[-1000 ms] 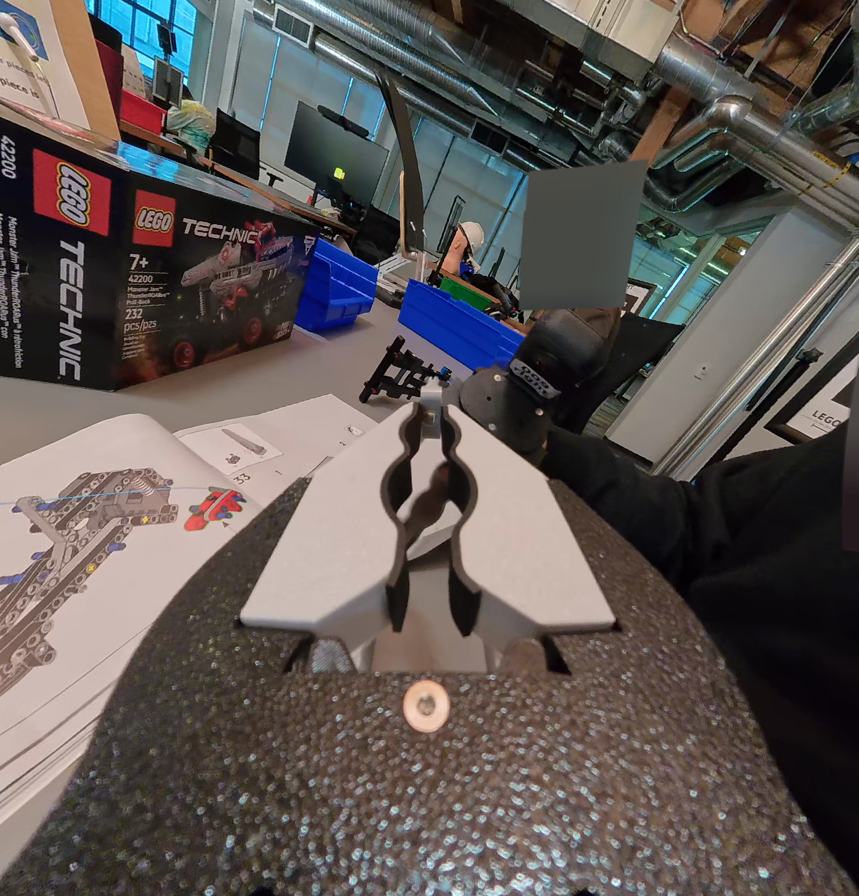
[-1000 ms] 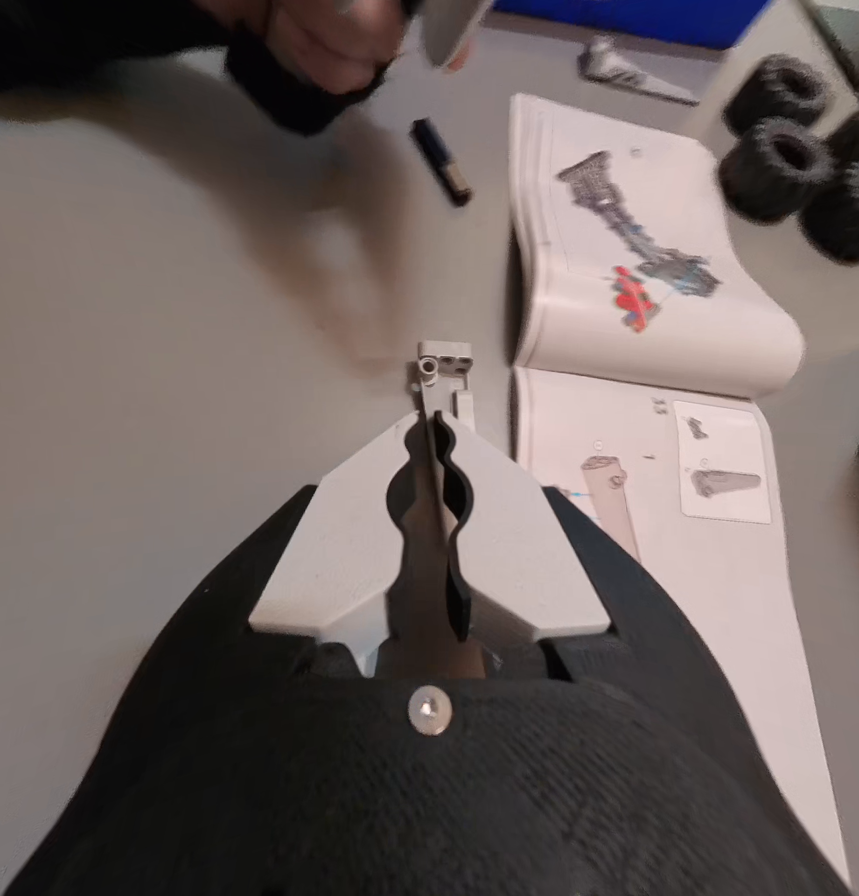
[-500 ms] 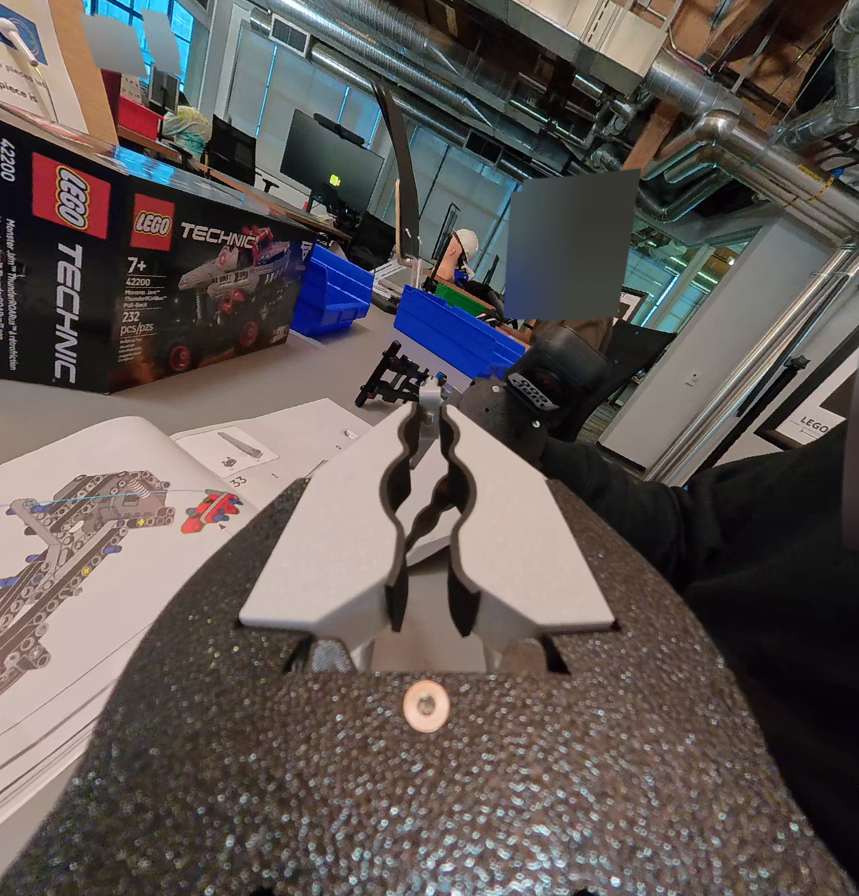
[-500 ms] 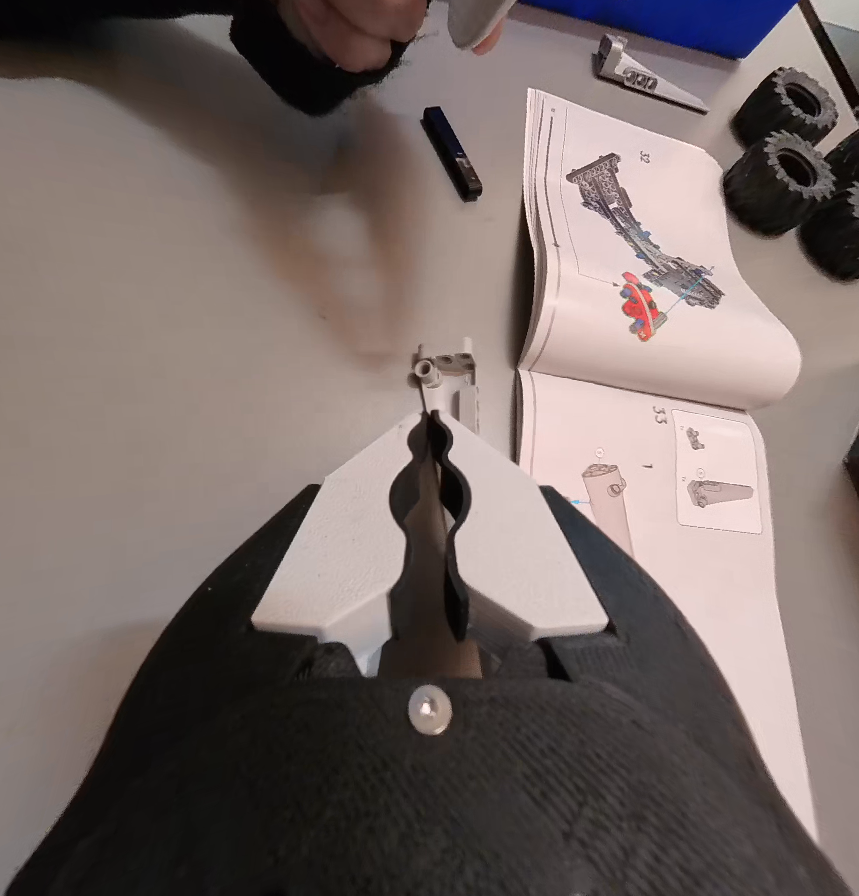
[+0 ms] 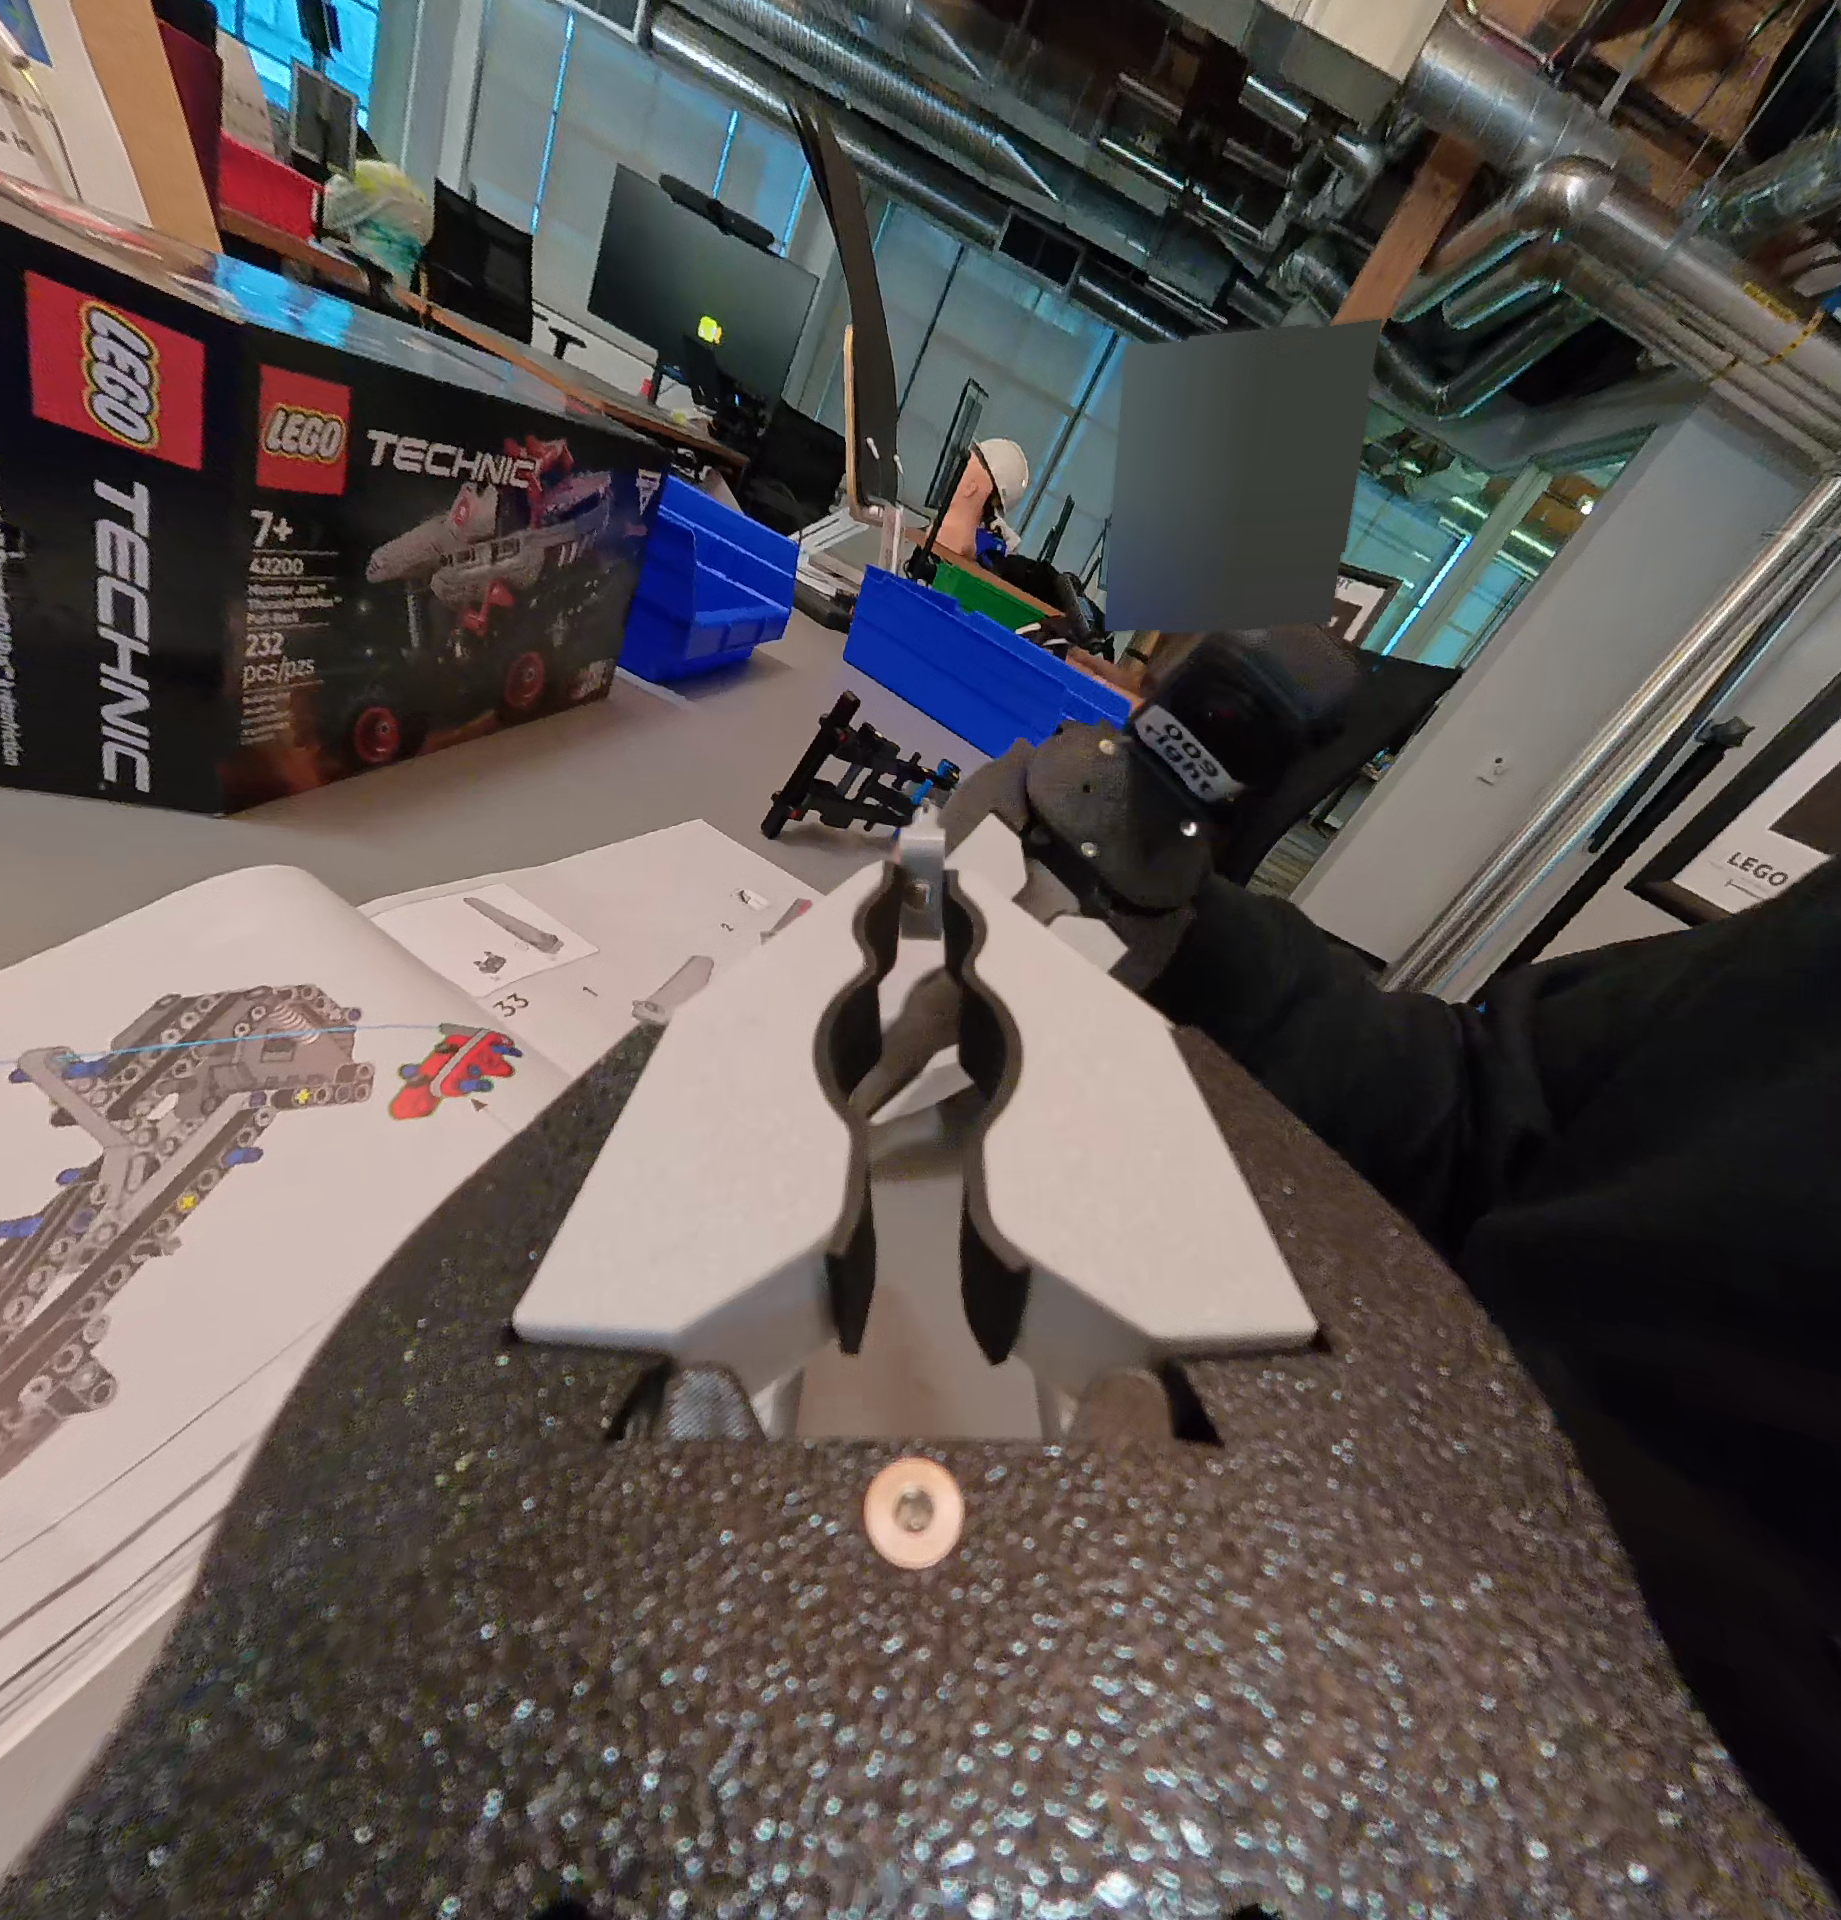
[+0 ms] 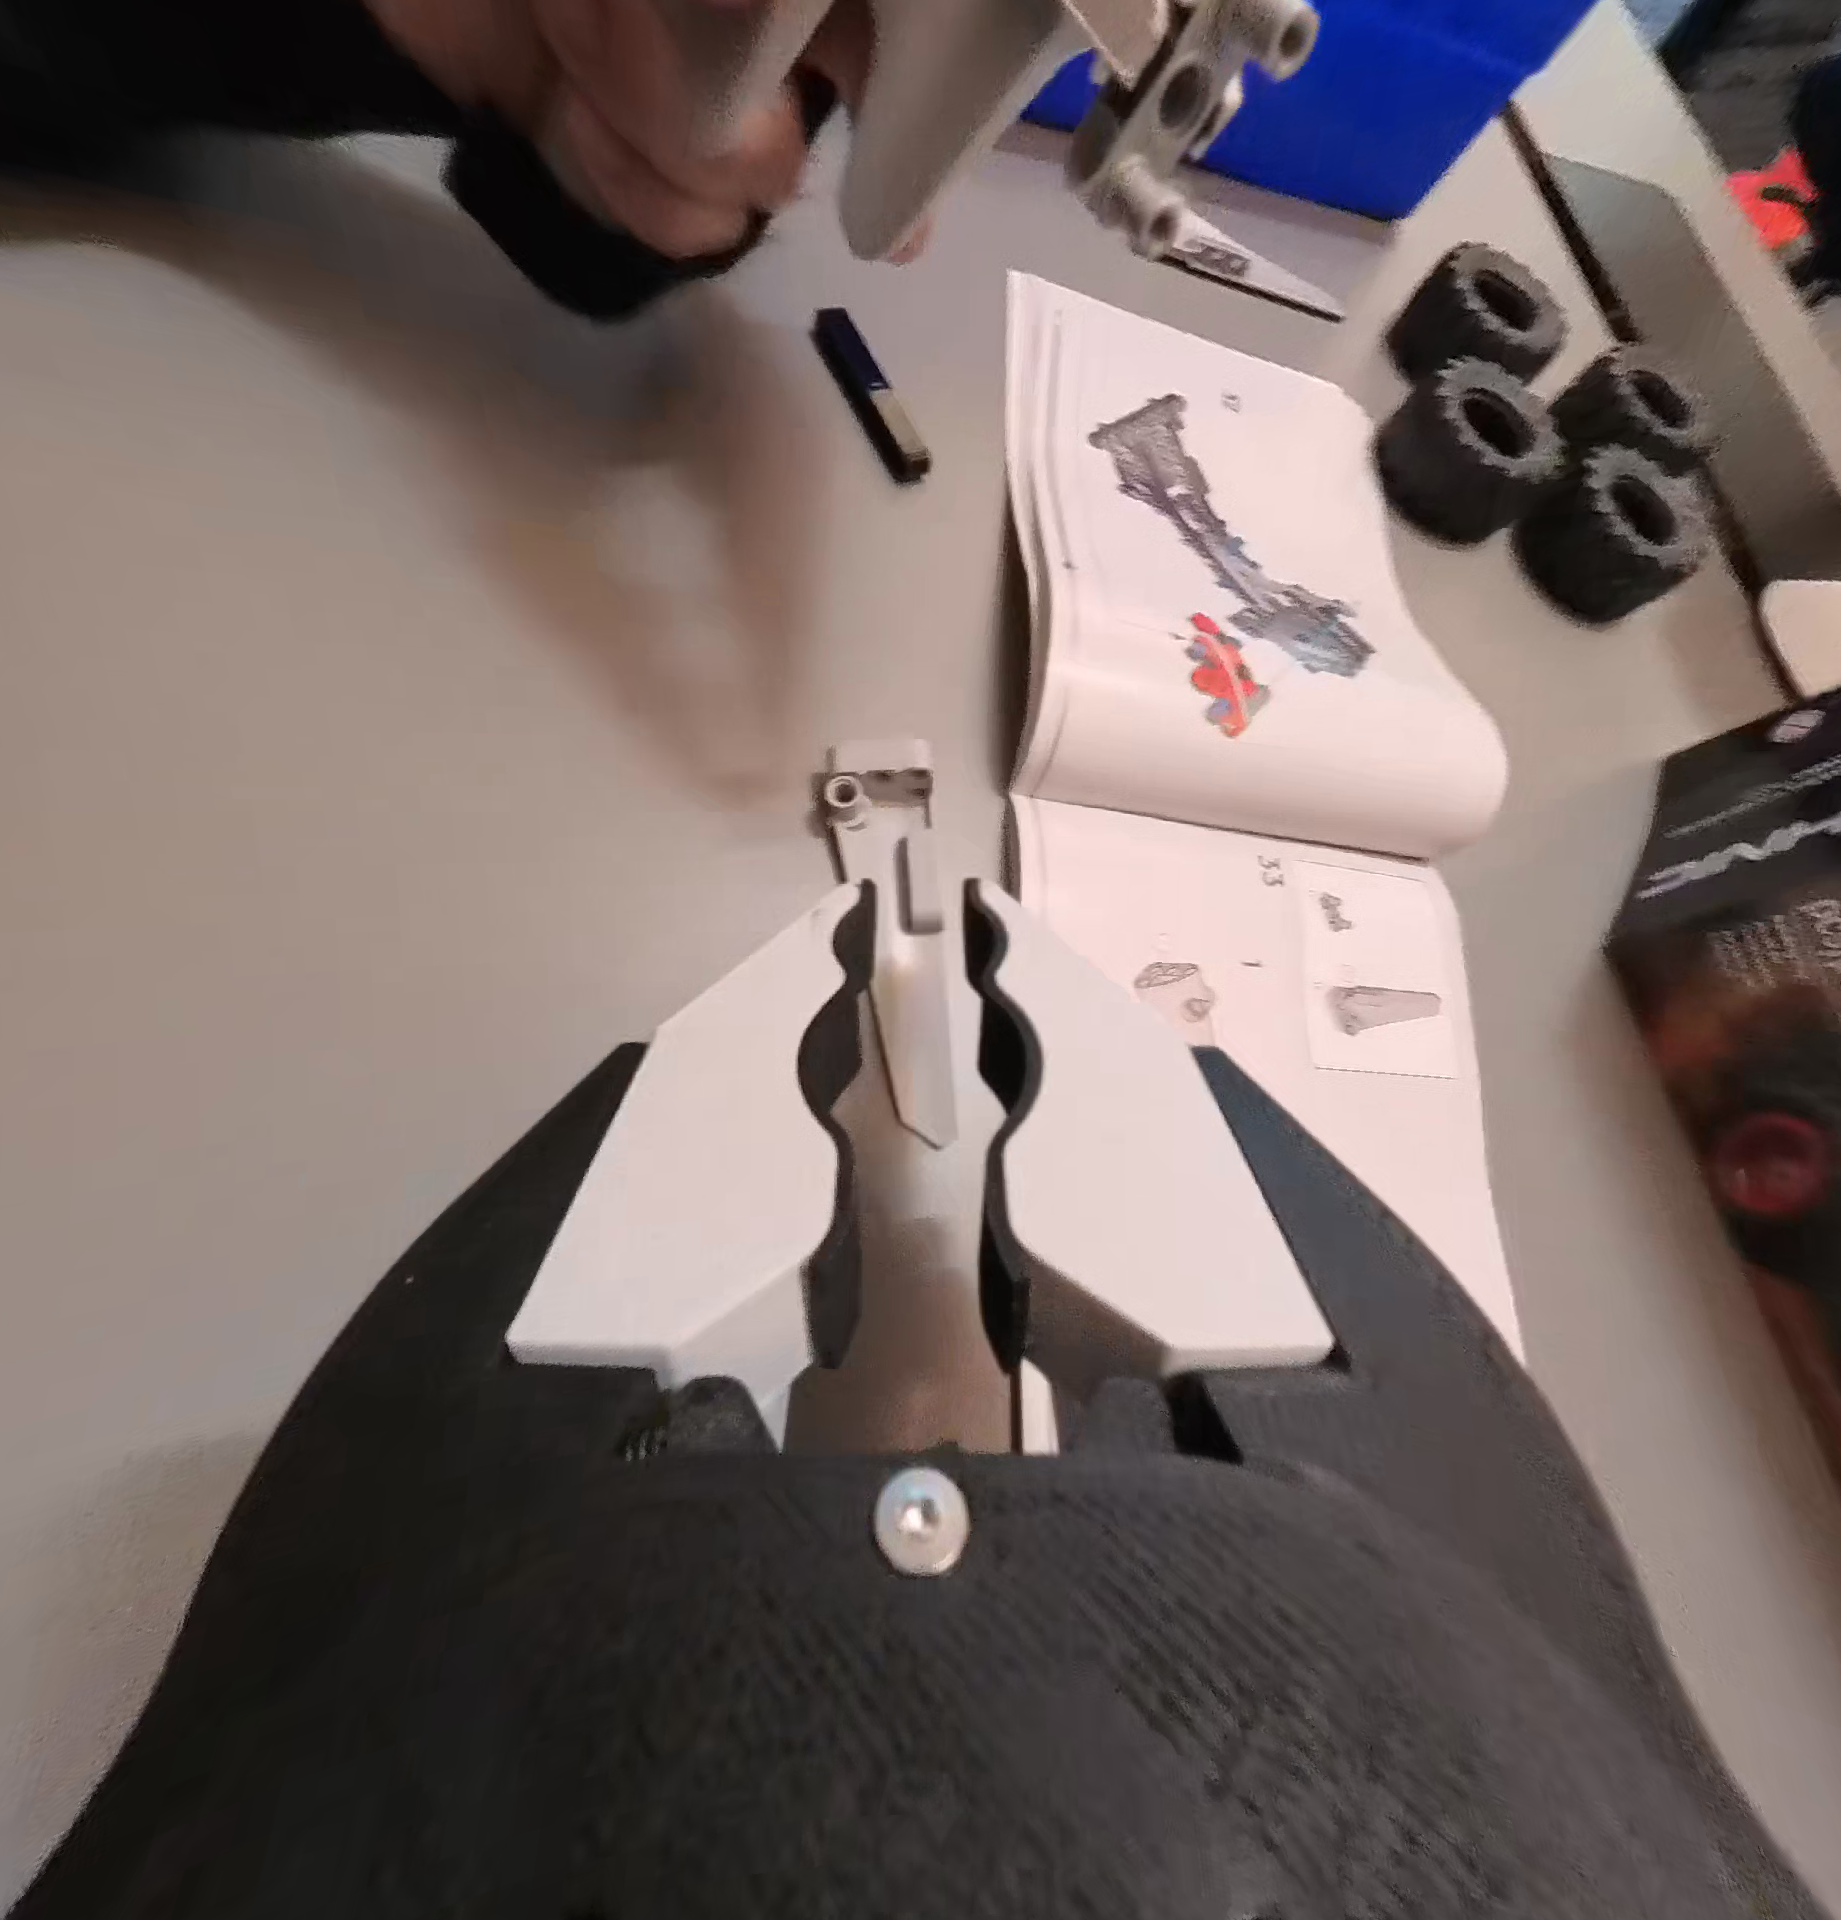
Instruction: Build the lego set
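My left gripper (image 5: 918, 899) is shut on a small grey Lego piece (image 5: 921, 883) and holds it above the table. That gripper and its grey holed piece (image 6: 1176, 104) also show at the top of the right wrist view. My right gripper (image 6: 916, 894) is open over the grey table (image 6: 324, 727). A long grey panel piece (image 6: 905, 977) with a pin connector at its far end lies between the jaws, with a gap on each side. The open instruction booklet (image 6: 1207, 582) lies just to the right; it also shows in the left wrist view (image 5: 220, 1039).
Several black tyres (image 6: 1539, 468) sit beyond the booklet. A dark blue beam (image 6: 869, 395) and another grey panel (image 6: 1248, 265) lie farther out. The black Lego box (image 5: 272, 571), a black chassis assembly (image 5: 854, 779) and blue bins (image 5: 708, 592) stand at the back. Across from one pair of fingers to the other is roughly 10 centimetres.
My right gripper's jaws have opened off the long grey panel piece. The left gripper with its grey holed piece has come closer in the right wrist view.
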Demonstrator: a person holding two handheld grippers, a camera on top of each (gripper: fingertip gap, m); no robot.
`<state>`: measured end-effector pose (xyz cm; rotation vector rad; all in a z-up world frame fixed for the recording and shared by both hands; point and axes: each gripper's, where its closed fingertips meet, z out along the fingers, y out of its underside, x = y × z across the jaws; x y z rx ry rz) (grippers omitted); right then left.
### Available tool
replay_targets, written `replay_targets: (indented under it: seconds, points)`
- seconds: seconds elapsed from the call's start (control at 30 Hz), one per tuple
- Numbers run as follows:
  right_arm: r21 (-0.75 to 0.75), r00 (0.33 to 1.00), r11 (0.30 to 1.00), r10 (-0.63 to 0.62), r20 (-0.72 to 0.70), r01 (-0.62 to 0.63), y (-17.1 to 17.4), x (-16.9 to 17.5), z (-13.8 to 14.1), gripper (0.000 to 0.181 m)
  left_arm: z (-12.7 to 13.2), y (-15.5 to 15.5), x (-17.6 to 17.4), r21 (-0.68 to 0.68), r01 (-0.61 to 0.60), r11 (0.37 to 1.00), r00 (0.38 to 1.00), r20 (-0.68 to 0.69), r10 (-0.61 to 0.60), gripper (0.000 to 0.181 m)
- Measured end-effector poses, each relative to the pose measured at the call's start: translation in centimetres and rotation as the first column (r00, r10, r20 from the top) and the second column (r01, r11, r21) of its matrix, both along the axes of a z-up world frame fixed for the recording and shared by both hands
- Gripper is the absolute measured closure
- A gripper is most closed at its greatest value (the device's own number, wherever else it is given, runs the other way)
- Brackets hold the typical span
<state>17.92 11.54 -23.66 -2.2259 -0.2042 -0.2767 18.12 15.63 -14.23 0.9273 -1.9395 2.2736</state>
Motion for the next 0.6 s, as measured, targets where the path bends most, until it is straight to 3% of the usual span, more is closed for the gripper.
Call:
replay_targets:
  seconds: [0.13,0.27,0.37,0.43,0.5,0.6]
  points:
    - [-0.019,0.997,1.000,-0.002,-0.083,0.001,0.7,-0.6,-1.1,0.164,-0.6,0.0,0.2,0.021,-0.003,1.000,1.000,-0.026,0.003,0.177]
    - [-0.051,0.999,0.998,0.030,-0.038,-0.031,0.9,-0.9,-2.0,0.161,-1.0,0.1,0.3,0.026,-0.004,1.000,0.999,-0.053,0.006,0.177]
    - [-0.068,0.992,0.994,0.080,-0.095,-0.087,1.0,-2.2,-2.4,0.181,-1.4,0.1,0.4,0.044,-0.003,0.999,0.998,-0.070,0.006,0.177]
    - [-0.064,0.989,0.994,0.079,-0.124,-0.088,0.9,-2.3,-2.4,0.181,-1.4,0.0,0.4,0.038,0.000,0.999,0.997,-0.072,0.002,0.177]
    - [-0.106,0.992,0.988,0.105,-0.076,-0.113,0.4,-2.4,-2.4,0.180,-1.4,0.1,0.4,0.039,0.000,0.999,0.997,-0.071,0.003,0.177]
    - [-0.068,0.994,0.996,0.067,0.085,-0.061,0.7,-1.0,-0.6,0.162,-1.4,0.2,0.5,0.028,-0.007,1.000,0.997,-0.072,0.009,0.177]
